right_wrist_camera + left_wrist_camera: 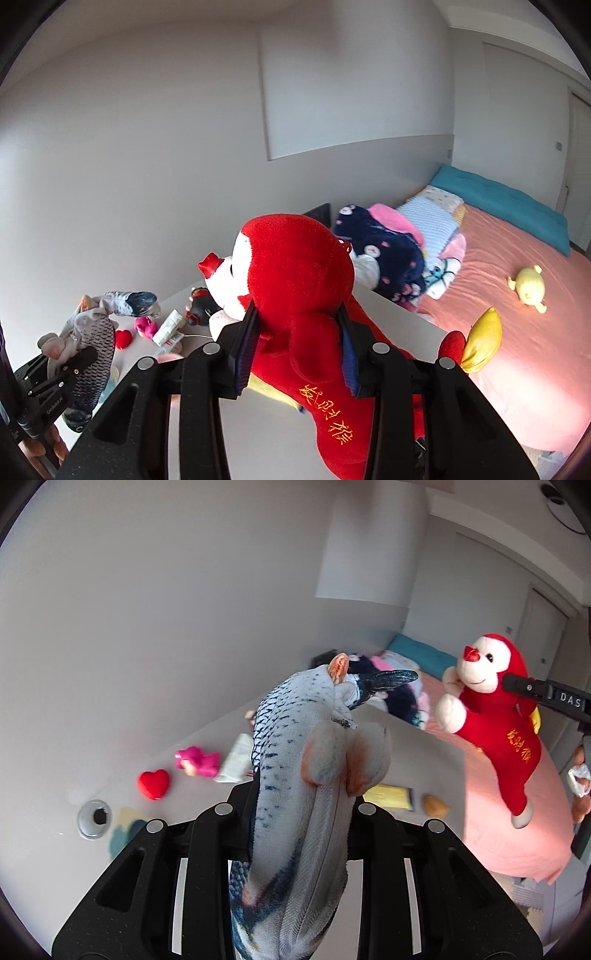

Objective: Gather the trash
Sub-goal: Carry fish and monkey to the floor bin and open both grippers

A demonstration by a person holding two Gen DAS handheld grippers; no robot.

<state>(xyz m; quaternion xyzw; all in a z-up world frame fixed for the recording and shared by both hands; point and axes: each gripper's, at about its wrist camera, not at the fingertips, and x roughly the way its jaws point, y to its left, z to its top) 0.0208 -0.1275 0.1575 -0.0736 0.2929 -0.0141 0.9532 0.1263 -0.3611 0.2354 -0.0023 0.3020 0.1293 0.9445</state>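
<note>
A grey-blue plush fish (pixel 295 775) stands up between the fingers of my left gripper (pixel 301 799), which is shut on its body, tail fin at the top. To the right hangs a red plush monkey (pixel 498 731) with a white face. One of my right gripper's fingers (pixel 524 686) presses on its head. In the right wrist view my right gripper (pixel 298 325) is shut on the monkey (pixel 295 266), the blue pads (pixel 245 347) squeezing behind its head. The fish (pixel 92 332) and my left gripper (pixel 70 373) show at lower left there.
On the white table (pixel 207 812) lie a red heart (pixel 153 783), a pink toy (pixel 197 761), a white packet (pixel 236 764), a yellow packet (pixel 388 797) and a metal ring (pixel 94 818). Beside it is a bed with a pink sheet (pixel 517 350), folded clothes (pixel 391 251) and a yellow plush (pixel 528 290).
</note>
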